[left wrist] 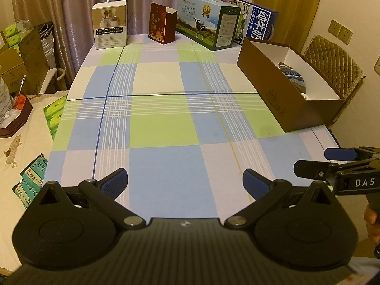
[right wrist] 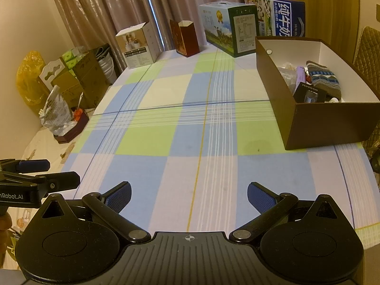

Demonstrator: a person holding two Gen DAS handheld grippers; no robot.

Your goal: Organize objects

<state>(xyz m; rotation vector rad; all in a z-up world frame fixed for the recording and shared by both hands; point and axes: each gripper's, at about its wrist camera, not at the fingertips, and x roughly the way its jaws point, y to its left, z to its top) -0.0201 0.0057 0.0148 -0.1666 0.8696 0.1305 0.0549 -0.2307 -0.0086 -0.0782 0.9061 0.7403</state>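
Checked tabletop (right wrist: 190, 130) fills mid-frame, wide bare stretch ahead of me. Both my grippers spread wide, empty: left hand-held gripper (left wrist: 185, 182) low centre, right hand-held gripper (right wrist: 189, 196) likewise. Side lettering reads "DAS" and "nRobot.AI". Brown box (right wrist: 332, 121) at right edge holds a knitted sock (right wrist: 325, 76) and a small black pack (right wrist: 308, 92), print unreadable. Milk cartons (left wrist: 209, 23) line far edge.

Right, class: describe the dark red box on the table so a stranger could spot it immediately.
Start at the checked tablecloth and look to its far edge by the curtains. There, between the white box and the cow-printed milk carton, stands the dark red box. It alone is maroon with gold patterning.
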